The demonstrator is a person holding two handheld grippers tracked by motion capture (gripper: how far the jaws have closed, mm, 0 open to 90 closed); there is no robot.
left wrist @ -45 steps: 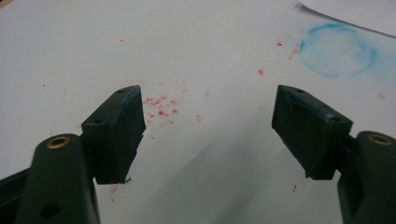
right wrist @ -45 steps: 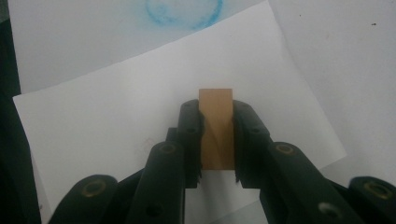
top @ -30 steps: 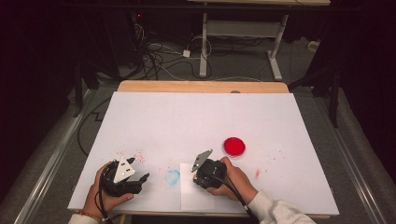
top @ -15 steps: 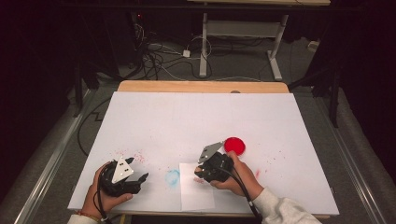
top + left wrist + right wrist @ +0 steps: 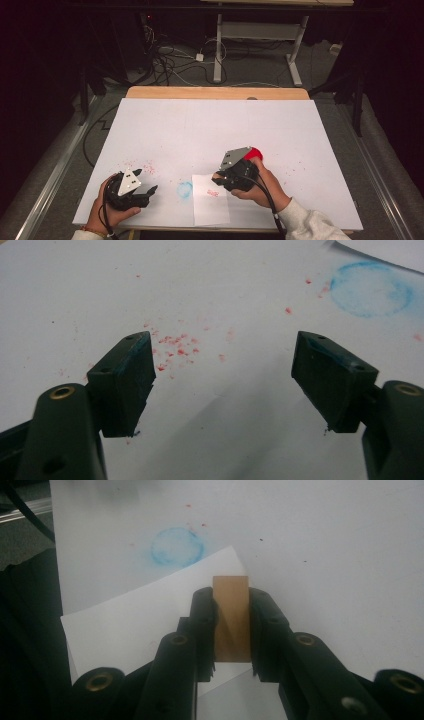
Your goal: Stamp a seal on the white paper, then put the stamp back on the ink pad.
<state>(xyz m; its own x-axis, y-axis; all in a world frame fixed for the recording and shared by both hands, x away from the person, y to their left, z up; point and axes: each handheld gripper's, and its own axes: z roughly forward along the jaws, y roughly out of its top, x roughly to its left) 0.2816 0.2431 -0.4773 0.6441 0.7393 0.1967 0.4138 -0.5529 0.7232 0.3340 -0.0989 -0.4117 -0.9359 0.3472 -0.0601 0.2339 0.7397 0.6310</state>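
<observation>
A sheet of paper (image 5: 210, 199) lay on the table (image 5: 215, 125) near its 6 o'clock edge. A ring stain (image 5: 184, 189) sat just beside the sheet at its 9 o'clock. A round disc (image 5: 255, 152) lay at the sheet's 2 o'clock. Scattered specks (image 5: 140, 166) lay at 10 o'clock from the stain.

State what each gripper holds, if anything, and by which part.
The right gripper clamps a small tan wooden block by its two opposite side faces, above the paper sheet. The left gripper is open, holding nothing.
</observation>
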